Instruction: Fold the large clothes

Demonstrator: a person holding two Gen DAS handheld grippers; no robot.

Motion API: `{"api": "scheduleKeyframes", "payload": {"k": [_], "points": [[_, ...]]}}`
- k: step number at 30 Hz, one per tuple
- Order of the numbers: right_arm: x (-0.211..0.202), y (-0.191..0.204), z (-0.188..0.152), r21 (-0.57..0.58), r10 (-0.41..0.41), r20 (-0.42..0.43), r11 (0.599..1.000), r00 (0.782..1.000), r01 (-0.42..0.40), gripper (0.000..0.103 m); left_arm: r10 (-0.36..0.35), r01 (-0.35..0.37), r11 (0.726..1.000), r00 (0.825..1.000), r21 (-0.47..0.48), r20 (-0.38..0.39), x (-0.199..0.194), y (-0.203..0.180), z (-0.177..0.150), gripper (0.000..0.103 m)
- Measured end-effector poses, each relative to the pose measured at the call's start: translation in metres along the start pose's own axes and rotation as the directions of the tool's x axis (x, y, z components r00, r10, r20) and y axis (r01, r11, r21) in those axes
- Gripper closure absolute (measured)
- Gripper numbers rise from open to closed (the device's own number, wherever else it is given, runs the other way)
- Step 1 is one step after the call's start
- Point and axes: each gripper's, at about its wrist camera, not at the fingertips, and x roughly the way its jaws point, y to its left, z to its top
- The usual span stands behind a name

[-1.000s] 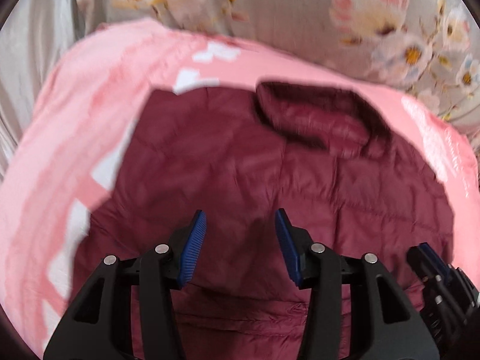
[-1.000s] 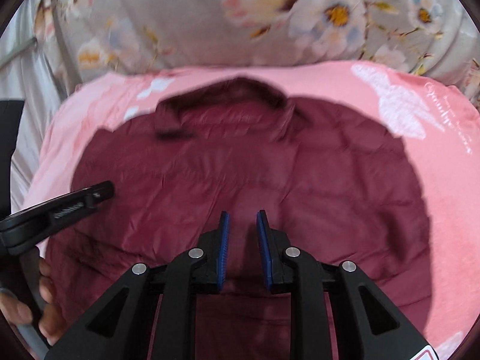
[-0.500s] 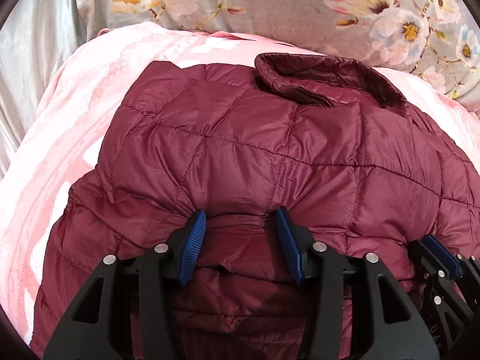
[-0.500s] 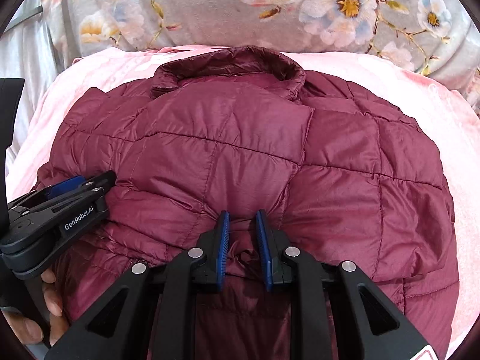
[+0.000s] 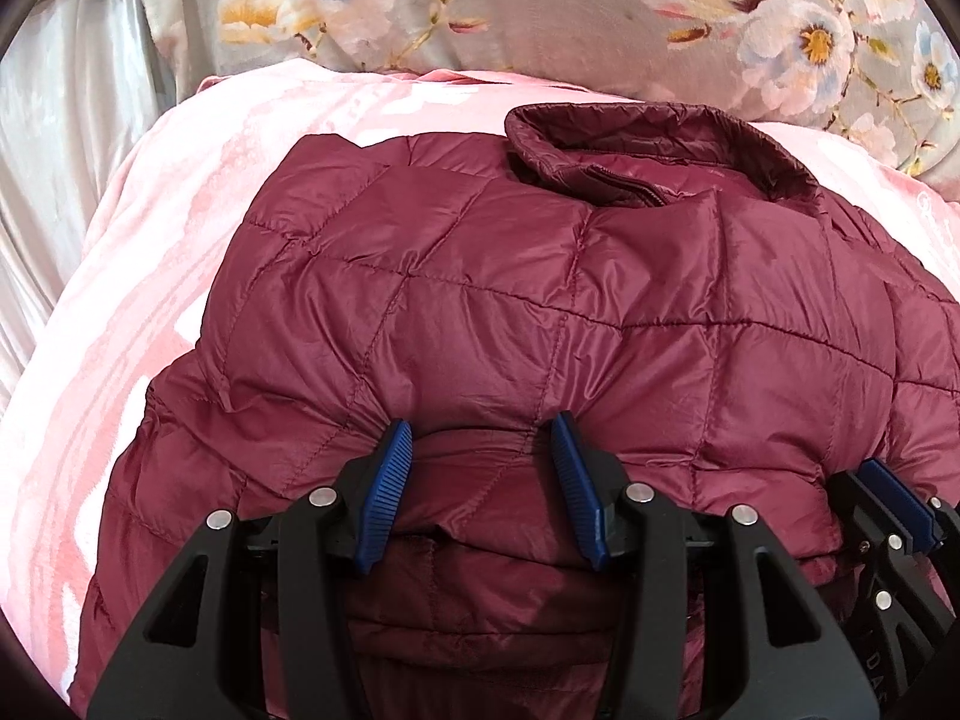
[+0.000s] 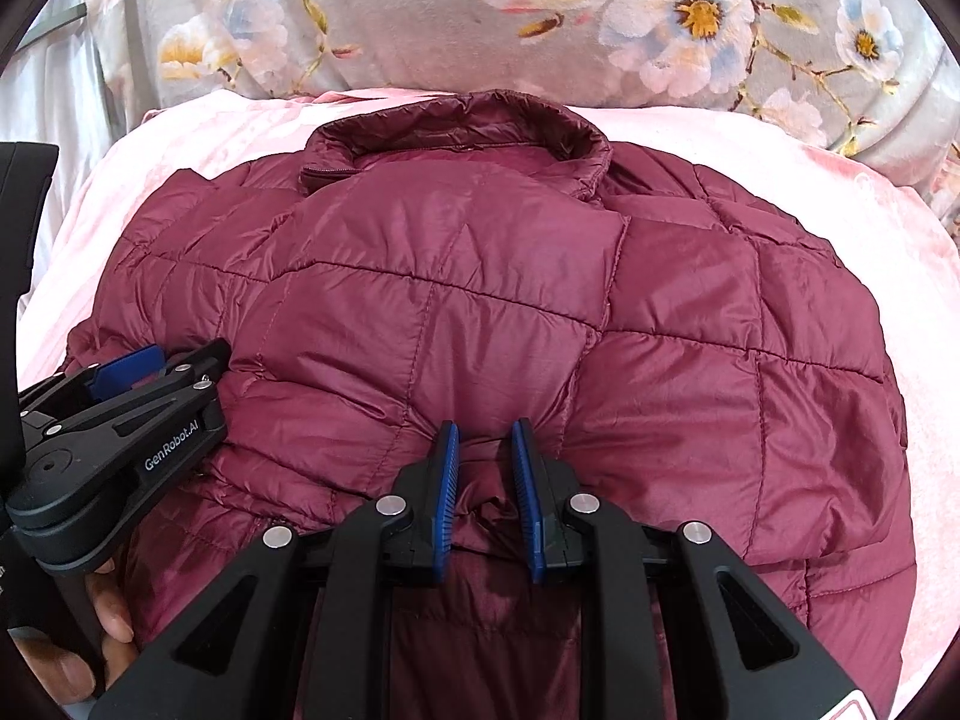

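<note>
A maroon quilted puffer jacket point(image 5: 540, 300) lies folded on a pink blanket point(image 5: 150, 300), collar point(image 5: 648, 150) at the far end. It also shows in the right wrist view point(image 6: 480, 300). My left gripper point(image 5: 480, 444) has its jaws wide apart with a thick fold of the jacket's near edge bulging between the pads. My right gripper point(image 6: 485, 444) is shut on a pinch of the jacket's near edge. The left gripper shows from the side in the right wrist view point(image 6: 138, 396), to the left on the jacket. The right gripper's tip shows in the left wrist view point(image 5: 894, 510).
A grey floral bedcover point(image 5: 540, 12) lies beyond the pink blanket point(image 6: 870, 228). Pale silky fabric point(image 5: 60, 150) hangs at the left. The person's fingers point(image 6: 90, 630) hold the left gripper's handle.
The view was blurred and farther off a second ago. Both grippers have come down and forward with the jacket's near edge, and the jacket now fills the views. Jaw openings look unchanged.
</note>
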Motion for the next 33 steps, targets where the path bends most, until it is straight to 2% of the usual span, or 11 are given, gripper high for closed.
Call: {"api": "scheduleKeyframes", "payload": {"k": [7,9,12,14,18,20,25,26,29,31,33], "points": [[0.0,0.0,0.0,0.006,0.007,-0.002,1.0,1.0,-0.007,0.083,0.006,-0.006,1.0,1.0,0.002,-0.001,0.0,-0.003,0.0,0.056],[0.0,-0.005,0.001,0.031,0.05,-0.005,0.998,0.999,-0.05,0.082,0.005,-0.005,1.0,1.0,0.001,-0.001,0.0,-0.003,0.0,0.056],[-0.004,-0.021,0.005,0.081,0.164,-0.035,0.984,0.986,-0.161,0.074,-0.04,0.039,0.999,0.999,-0.01,-0.013,-0.003,0.004,0.002,0.054],[-0.015,-0.03,0.01,0.102,0.197,-0.042,0.976,0.979,-0.192,0.059,-0.108,0.107,0.994,0.993,-0.025,-0.04,-0.009,0.015,0.01,0.049],[-0.036,-0.059,0.038,0.168,0.213,0.024,0.962,0.977,-0.214,0.048,-0.265,0.256,0.954,0.963,-0.157,-0.043,-0.018,0.043,0.045,0.038],[-0.032,-0.079,0.058,0.264,0.266,0.051,0.926,0.962,-0.27,0.047,-0.331,0.313,0.919,0.943,-0.238,-0.037,-0.012,0.052,0.073,0.038],[0.013,-0.108,0.093,0.422,0.325,0.078,0.846,0.942,-0.327,0.047,-0.384,0.334,0.874,0.92,-0.352,-0.082,0.032,0.049,0.12,0.038],[0.021,-0.111,0.095,0.443,0.339,0.076,0.831,0.938,-0.336,0.047,-0.414,0.352,0.855,0.905,-0.381,-0.093,0.041,0.048,0.123,0.038],[0.057,-0.113,0.097,0.519,0.386,0.05,0.778,0.921,-0.354,0.047,-0.522,0.415,0.787,0.843,-0.456,-0.134,0.071,0.038,0.126,0.039],[0.075,-0.107,0.096,0.544,0.41,0.029,0.759,0.912,-0.358,0.047,-0.538,0.407,0.765,0.83,-0.498,-0.147,0.088,0.035,0.124,0.044],[0.084,-0.098,0.1,0.524,0.411,0.011,0.774,0.911,-0.356,0.049,-0.547,0.408,0.751,0.825,-0.519,-0.144,0.097,0.033,0.123,0.053]]}}
